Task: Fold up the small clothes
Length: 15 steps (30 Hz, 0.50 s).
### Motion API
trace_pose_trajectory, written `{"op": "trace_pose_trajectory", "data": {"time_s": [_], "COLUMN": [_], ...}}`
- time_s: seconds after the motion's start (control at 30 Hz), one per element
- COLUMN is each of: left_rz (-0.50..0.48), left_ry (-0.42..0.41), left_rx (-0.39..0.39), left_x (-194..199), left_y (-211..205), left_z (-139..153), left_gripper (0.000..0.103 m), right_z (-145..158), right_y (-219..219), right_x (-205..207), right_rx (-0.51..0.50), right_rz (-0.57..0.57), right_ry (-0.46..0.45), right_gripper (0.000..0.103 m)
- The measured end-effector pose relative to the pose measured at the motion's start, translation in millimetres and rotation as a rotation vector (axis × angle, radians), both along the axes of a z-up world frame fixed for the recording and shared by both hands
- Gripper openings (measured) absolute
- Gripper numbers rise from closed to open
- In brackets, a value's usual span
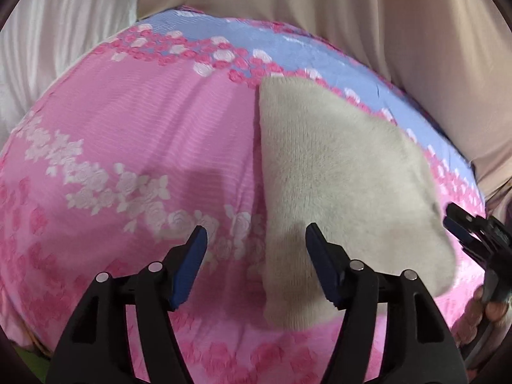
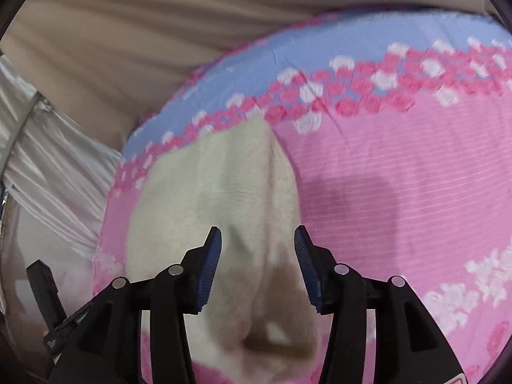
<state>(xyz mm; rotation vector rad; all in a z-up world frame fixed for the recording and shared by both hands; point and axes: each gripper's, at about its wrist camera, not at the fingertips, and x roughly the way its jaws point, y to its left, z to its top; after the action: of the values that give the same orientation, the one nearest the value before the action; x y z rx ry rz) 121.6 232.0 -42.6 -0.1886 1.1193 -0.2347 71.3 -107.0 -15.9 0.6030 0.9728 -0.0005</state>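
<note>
A cream fleece cloth lies folded on a pink floral bedsheet. My left gripper is open above the cloth's near left edge and holds nothing. In the right wrist view the same cloth lies under my right gripper, which is open and empty just above it. The right gripper also shows at the right edge of the left wrist view, beside the cloth's right side. Part of the left gripper shows at the lower left of the right wrist view.
The sheet has a blue band with pink and white roses along its far side. Beige curtains and a white curtain hang behind the bed. Bare pink sheet spreads beside the cloth.
</note>
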Motion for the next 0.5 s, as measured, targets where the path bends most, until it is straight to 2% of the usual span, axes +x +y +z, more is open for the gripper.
{"op": "trace_pose_trajectory", "data": {"time_s": [0.03, 0.07, 0.13, 0.17, 0.27, 0.37, 0.5], "left_rz": [0.001, 0.004, 0.005, -0.013, -0.091, -0.15, -0.154], "left_ry": [-0.01, -0.015, -0.014, -0.015, -0.056, -0.117, -0.182], "left_rx": [-0.006, -0.008, 0.001, 0.001, 0.052, 0.101, 0.168], "left_x": [-6, -13, -27, -34, -50, -62, -69], "left_y": [2, 3, -2, -9, -35, -52, -57], "left_z": [10, 17, 27, 31, 39, 46, 51], "left_gripper": [0.065, 0.074, 0.084, 0.084, 0.085, 0.09, 0.091], "right_z": [12, 21, 32, 33, 37, 38, 35], "right_y": [4, 11, 34, 42, 73, 92, 99], "right_x": [-14, -25, -39, -42, -62, -73, -79], "right_rx": [-0.027, -0.063, -0.186, -0.242, -0.357, -0.407, -0.425], "right_rz": [-0.005, -0.002, 0.012, 0.01, 0.003, 0.018, 0.015], "right_ry": [-0.009, -0.016, -0.018, -0.012, -0.012, -0.012, 0.012], "right_gripper": [0.051, 0.054, 0.064, 0.07, 0.075, 0.08, 0.081]}}
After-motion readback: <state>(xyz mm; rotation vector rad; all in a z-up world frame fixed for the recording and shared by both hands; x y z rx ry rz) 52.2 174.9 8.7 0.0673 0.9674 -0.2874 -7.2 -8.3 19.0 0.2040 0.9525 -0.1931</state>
